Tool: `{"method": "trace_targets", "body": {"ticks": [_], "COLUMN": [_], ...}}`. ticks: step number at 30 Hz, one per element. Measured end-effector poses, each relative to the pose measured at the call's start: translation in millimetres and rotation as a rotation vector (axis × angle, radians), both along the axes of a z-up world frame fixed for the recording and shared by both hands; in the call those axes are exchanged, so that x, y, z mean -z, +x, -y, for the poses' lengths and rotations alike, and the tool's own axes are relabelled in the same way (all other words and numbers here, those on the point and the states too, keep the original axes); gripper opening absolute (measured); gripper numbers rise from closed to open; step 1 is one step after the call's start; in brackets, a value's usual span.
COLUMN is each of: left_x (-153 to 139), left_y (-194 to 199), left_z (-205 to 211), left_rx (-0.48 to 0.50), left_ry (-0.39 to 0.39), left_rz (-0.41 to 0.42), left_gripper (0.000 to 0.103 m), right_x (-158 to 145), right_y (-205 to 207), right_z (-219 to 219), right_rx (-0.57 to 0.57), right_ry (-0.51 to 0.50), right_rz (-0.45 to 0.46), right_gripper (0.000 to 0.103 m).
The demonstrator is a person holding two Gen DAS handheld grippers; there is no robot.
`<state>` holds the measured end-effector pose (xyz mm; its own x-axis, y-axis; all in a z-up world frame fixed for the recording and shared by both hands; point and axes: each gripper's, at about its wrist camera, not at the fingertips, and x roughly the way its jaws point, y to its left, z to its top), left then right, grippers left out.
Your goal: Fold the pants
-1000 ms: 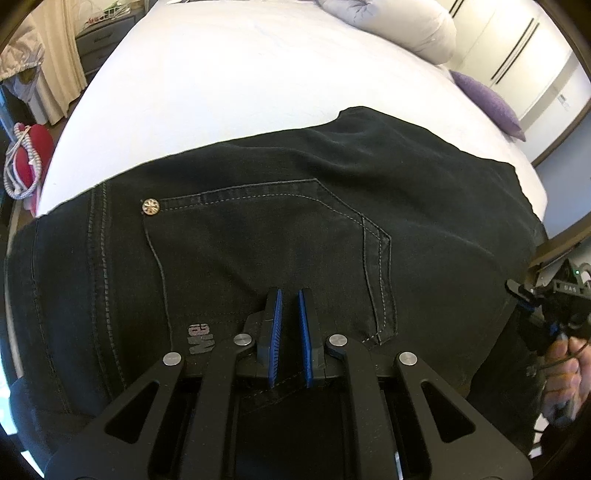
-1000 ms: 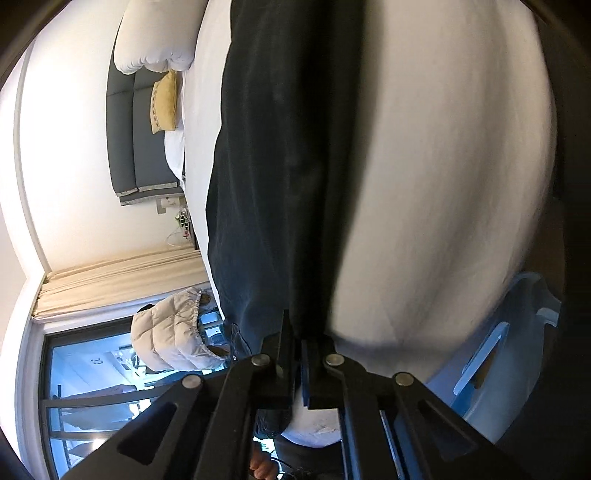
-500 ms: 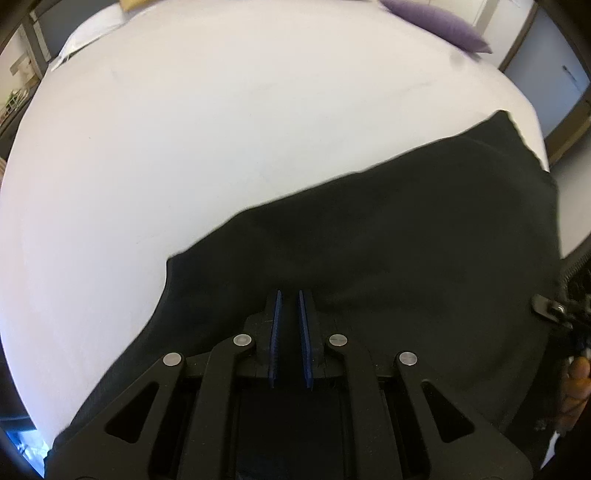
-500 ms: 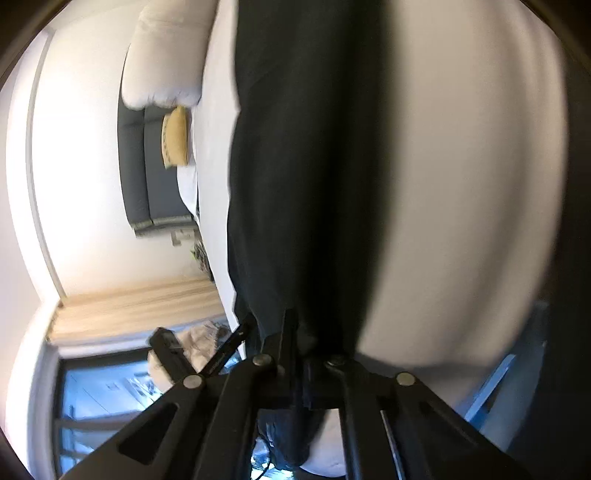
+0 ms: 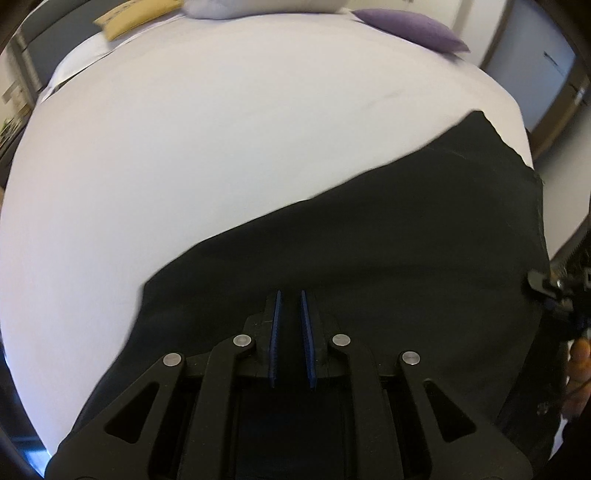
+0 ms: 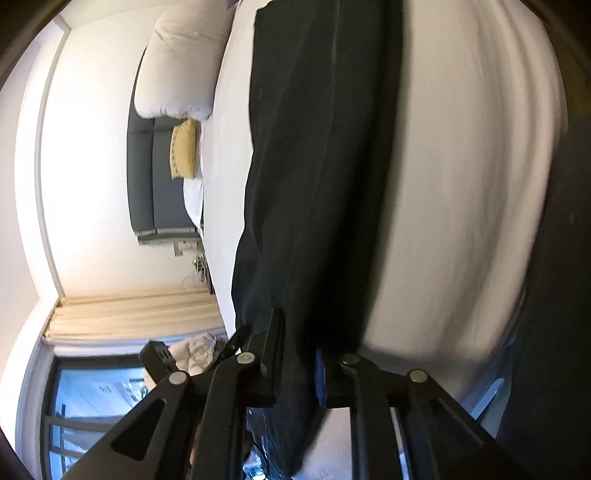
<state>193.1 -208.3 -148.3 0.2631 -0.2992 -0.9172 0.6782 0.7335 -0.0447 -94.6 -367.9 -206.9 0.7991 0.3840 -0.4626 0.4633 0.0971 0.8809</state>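
Note:
Black pants (image 5: 369, 236) lie on a white bed (image 5: 184, 147), spread from the lower middle to the right edge in the left wrist view. My left gripper (image 5: 290, 295) sits over the near edge of the pants, its blue pads a narrow gap apart, with dark cloth beneath; whether cloth is pinched is unclear. In the right wrist view the pants (image 6: 314, 166) run lengthwise away from my right gripper (image 6: 299, 332), which is shut on the near end of the cloth. The right gripper also shows at the right edge of the left wrist view (image 5: 554, 291).
A purple cushion (image 5: 410, 22), a yellow pillow (image 5: 136, 14) and a white pillow (image 6: 177, 70) lie at the head of the bed. A grey headboard (image 6: 147, 177), curtains (image 6: 136, 314) and a window (image 6: 92, 406) stand beyond. The bed's right edge drops off by the pants.
The left view has swung from the pants' back pocket and waistband to plain black cloth, with more bare bed showing. The right gripper keeps its hold; its view shifted a little.

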Motion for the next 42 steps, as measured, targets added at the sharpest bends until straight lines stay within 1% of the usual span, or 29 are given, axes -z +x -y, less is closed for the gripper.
{"method": "trace_targets", "body": {"ticks": [1,2,6,8,9,10,11,12,13,15,17,18,19,21,23,25,27,28,29,30,31,32,33,34,35,38,40,42], "left_x": [9.3,15.3,23.9,23.1,22.3,19.8,14.8,11.2,10.1,13.0,25.9,31.5,28.3,28.2,26.2,20.6,14.1,10.3,-0.1,-0.1,4.0,9.6,15.6,18.0,19.7,22.1,20.5,15.8], "left_y": [0.9,2.3,11.5,14.1,17.2,18.5,17.7,16.7,4.4,3.1,2.2,2.4,4.0,8.8,10.4,9.7,7.8,5.0,-2.3,-6.3,-10.7,-11.9,-11.4,-10.2,-8.3,-6.4,-5.3,-5.4], "left_z": [5.6,7.4,-4.9,-6.6,-7.4,-6.9,-3.7,-0.5,-0.9,10.0,21.2,23.2,23.6,18.2,16.3,19.5,23.6,27.7,35.3,40.2,47.2,50.7,51.2,49.2,45.8,40.3,37.8,32.9], "left_rx": [0.008,0.007,-0.027,-0.025,-0.033,-0.038,-0.031,-0.019,-0.008,0.008,0.022,0.02,0.006,-0.015,-0.008,-0.011,-0.008,0.004,0.019,0.04,0.065,0.071,0.066,0.059,0.044,0.043,0.045,0.036], "left_ry": [0.031,0.042,-0.019,-0.012,-0.007,-0.002,-0.003,-0.012,-0.02,-0.014,0.026,0.038,0.027,-0.001,-0.002,0.01,-0.013,-0.034,-0.04,-0.037,-0.011,0.014,0.021,0.012,-0.007,-0.025,-0.031,-0.042], "left_rz": [-0.007,-0.012,-0.044,-0.047,-0.051,-0.049,-0.036,-0.026,-0.022,-0.023,-0.02,-0.013,-0.015,-0.04,-0.044,-0.033,-0.025,-0.028,-0.022,-0.011,0.002,0.005,0.001,-0.003,-0.011,-0.021,-0.027,-0.024], "left_gripper": [0.012,0.012,0.012,0.012,0.012,0.012,0.012,0.012,0.012,0.012,0.012,0.012,0.012,0.012,0.012,0.012,0.012,0.012,0.012,0.012,0.012,0.012,0.012,0.012,0.012,0.012,0.012,0.012], "right_x": [1.1,0.0,-3.1,-3.5,-5.6,-6.9,-7.5,-8.5,-8.0,-10.9,-7.2,-4.5,-1.4,-0.7,-1.3,-4.5,-8.3,-10.5,-11.7,-13.7,-14.2,-13.1,-9.5,-5.5,-2.5,-1.9,-9.7,-23.5], "right_y": [-2.2,-5.8,-15.6,-14.9,-13.9,-9.5,-11.3,-10.7,-8.6,1.7,4.3,-0.7,-7.7,-21.7,-27.4,-24.1,-17.6,-12.9,-10.5,-8.8,-7.8,-8.8,-12.9,-16.8,-18.6,-25.0,-34.0,-49.2], "right_z": [2.2,4.4,3.8,8.8,12.2,20.8,27.6,36.7,44.1,56.9,66.4,74.0,81.7,92.3,97.2,97.1,96.4,97.1,99.6,103.8,108.3,112.6,119.9,126.6,133.3,147.6,152.1,154.0], "right_rx": [0.008,0.017,0.026,0.025,0.023,0.035,0.052,0.07,0.075,0.08,0.103,0.139,0.175,0.225,0.236,0.218,0.197,0.194,0.195,0.203,0.209,0.221,0.24,0.261,0.277,0.307,0.347,0.407], "right_ry": [-0.001,-0.008,-0.042,-0.037,-0.041,-0.043,-0.043,-0.04,-0.041,-0.047,-0.054,-0.057,-0.044,-0.056,-0.07,-0.087,-0.073,-0.066,-0.069,-0.09,-0.103,-0.109,-0.111,-0.108,-0.107,-0.119,-0.128,-0.176], "right_rz": [-0.012,-0.018,-0.022,-0.007,0.006,0.016,0.024,0.036,0.043,0.046,0.026,0.011,0.015,0.007,0.002,0.009,0.03,0.034,0.037,0.035,0.031,0.022,0.01,0.004,-0.005,-0.016,-0.047,-0.091], "right_gripper": [0.002,0.001,0.0,0.001,0.002,0.007,0.009,0.017,0.021,0.02,0.006,0.003,0.003,0.003,0.003,0.004,0.008,0.013,0.016,0.017,0.016,0.011,0.007,0.004,0.003,0.003,0.002,0.012]}}
